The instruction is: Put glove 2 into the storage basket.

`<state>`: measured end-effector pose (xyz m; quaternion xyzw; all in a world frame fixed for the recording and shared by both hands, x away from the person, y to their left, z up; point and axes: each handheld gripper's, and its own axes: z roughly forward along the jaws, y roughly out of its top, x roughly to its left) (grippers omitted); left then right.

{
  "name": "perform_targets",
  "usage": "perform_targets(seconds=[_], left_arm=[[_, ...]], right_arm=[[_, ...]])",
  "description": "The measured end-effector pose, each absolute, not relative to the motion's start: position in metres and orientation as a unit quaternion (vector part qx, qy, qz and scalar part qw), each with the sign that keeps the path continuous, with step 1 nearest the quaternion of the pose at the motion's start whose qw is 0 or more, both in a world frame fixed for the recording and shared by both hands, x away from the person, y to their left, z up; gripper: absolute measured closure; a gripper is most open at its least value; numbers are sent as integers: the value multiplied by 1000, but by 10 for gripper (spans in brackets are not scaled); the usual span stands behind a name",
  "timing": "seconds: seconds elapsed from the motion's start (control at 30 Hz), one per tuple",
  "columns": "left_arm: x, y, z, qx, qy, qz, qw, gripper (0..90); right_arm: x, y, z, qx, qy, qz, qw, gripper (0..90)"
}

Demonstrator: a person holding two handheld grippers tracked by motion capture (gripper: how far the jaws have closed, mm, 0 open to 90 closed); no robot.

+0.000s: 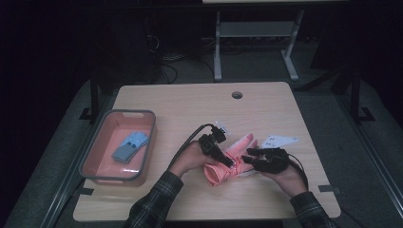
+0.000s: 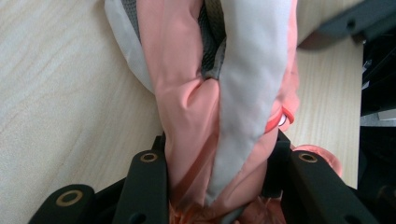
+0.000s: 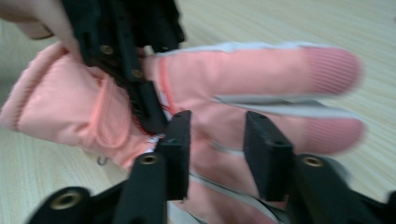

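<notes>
A pink glove with grey trim lies on the wooden table, fingers pointing to the far right. My left gripper comes in from the left over the glove's cuff end. In the left gripper view its jaws squeeze a bunched fold of the glove between them. My right gripper hovers at the glove's finger side. In the right gripper view its jaws stand apart above the glove, pressing on nothing, and the left gripper shows clamped on the fabric just beyond.
An orange bin with a grey rim sits at the table's left and holds a blue-grey glove. A white card lies just beyond the pink glove. A cable hole is near the far edge.
</notes>
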<state>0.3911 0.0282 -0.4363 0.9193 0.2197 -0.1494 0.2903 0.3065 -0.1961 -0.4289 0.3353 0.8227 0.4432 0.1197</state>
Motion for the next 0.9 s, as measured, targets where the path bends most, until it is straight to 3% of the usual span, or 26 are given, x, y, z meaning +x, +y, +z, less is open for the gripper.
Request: perform_targets(seconds=[0.3, 0.43, 0.6, 0.9], left_arm=[[393, 42, -421, 923, 227, -117, 288, 634], [395, 52, -417, 922, 234, -104, 292, 634], [396, 61, -409, 916, 245, -93, 303, 632], [397, 82, -390, 907, 270, -69, 317, 632]], right_arm=[[306, -239, -433, 395, 794, 434, 158, 356], [312, -252, -451, 416, 801, 403, 151, 221], [320, -255, -470, 434, 808, 371, 144, 143], [324, -256, -482, 432, 812, 360, 156, 114]])
